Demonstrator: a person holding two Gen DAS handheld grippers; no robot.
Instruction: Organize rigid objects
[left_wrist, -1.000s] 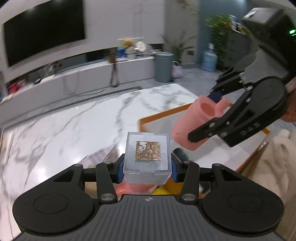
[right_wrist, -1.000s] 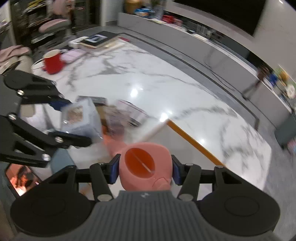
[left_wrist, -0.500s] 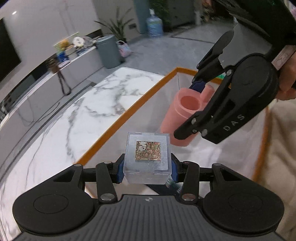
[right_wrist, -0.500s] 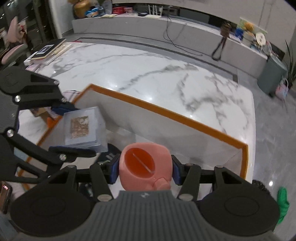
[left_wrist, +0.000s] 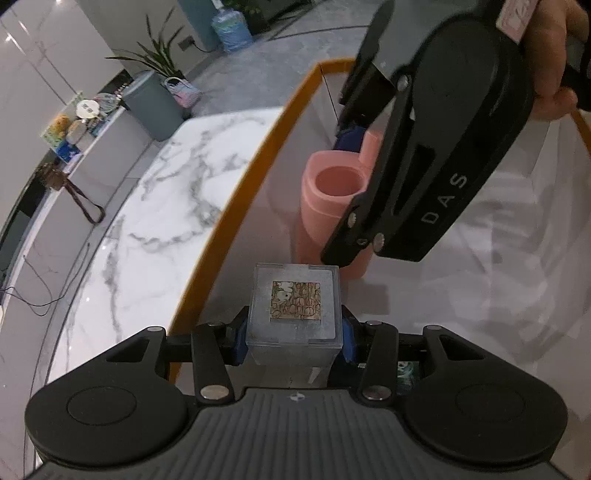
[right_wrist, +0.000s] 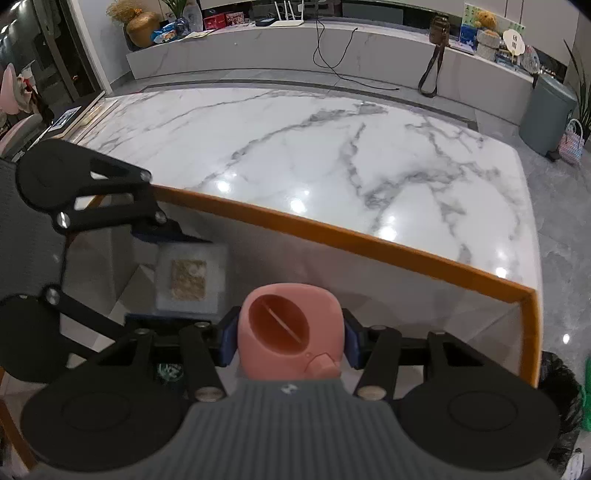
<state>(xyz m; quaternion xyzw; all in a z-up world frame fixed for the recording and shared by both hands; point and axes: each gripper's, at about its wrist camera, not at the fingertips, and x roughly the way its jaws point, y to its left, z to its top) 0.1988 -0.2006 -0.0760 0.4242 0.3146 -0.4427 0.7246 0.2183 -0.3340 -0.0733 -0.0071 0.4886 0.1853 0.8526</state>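
Observation:
My left gripper (left_wrist: 293, 334) is shut on a clear plastic cube box (left_wrist: 294, 306) with a patterned picture on its top face. It hangs inside a white bin with an orange rim (left_wrist: 258, 177). My right gripper (right_wrist: 290, 341) is shut on a pink cup (right_wrist: 291, 332) with a small spout, open end facing the camera. In the left wrist view that pink cup (left_wrist: 328, 199) is just beyond the cube, low in the bin, with the right gripper (left_wrist: 354, 192) above it. In the right wrist view the cube box (right_wrist: 190, 277) sits left of the cup, held by the left gripper (right_wrist: 173, 266).
The bin's orange rim (right_wrist: 332, 236) runs across a white marble table (right_wrist: 314, 155). A dark item (left_wrist: 406, 371) lies on the bin floor below my left gripper. A grey trash can (right_wrist: 550, 118) and a low white counter (right_wrist: 332, 48) stand beyond the table.
Both grippers have sunk from above the table into the orange-rimmed bin, carrying the cube box and the pink cup. The views have rolled. Both grips are unchanged.

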